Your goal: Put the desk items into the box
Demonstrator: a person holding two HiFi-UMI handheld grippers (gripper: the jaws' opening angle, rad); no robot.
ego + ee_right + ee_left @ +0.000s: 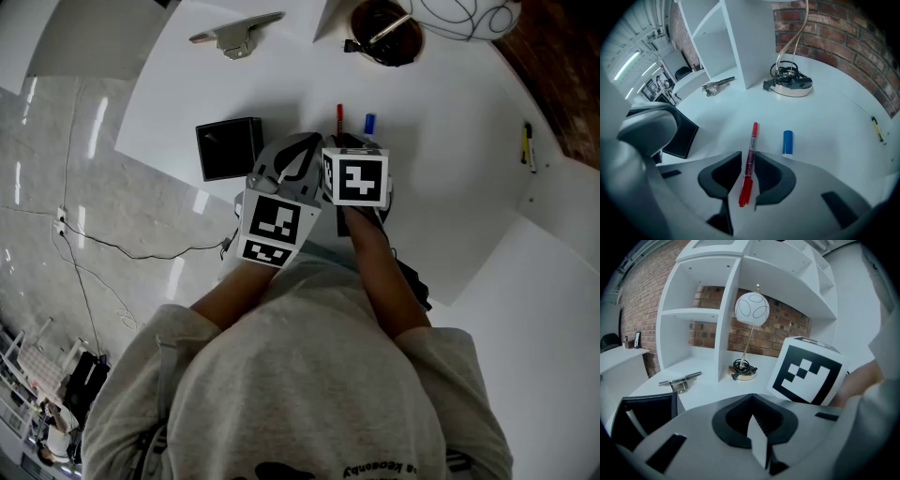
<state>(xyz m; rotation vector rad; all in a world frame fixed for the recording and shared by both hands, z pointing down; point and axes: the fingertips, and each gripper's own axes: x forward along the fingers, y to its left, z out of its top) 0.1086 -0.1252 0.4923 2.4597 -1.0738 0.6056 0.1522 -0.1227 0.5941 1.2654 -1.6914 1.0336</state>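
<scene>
Red pen (749, 164) beside blue marker (787, 142)

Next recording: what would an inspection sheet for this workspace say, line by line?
Surface: white desk, mostly bare.
Job's things: black box stands left of the grippers. Red pen and blue marker lie side by side, apart, outside the box. Yellow pen lies far right.
Clutter: metal bracket and lamp at the back.
Grippers: left gripper has its jaw tips together and no gripped thing can be made out. Right gripper is open, with the red pen lying between its jaws.
Cables: cord coiled on the lamp's base; cable across the floor.
Surroundings: white shelves, brick wall.
</scene>
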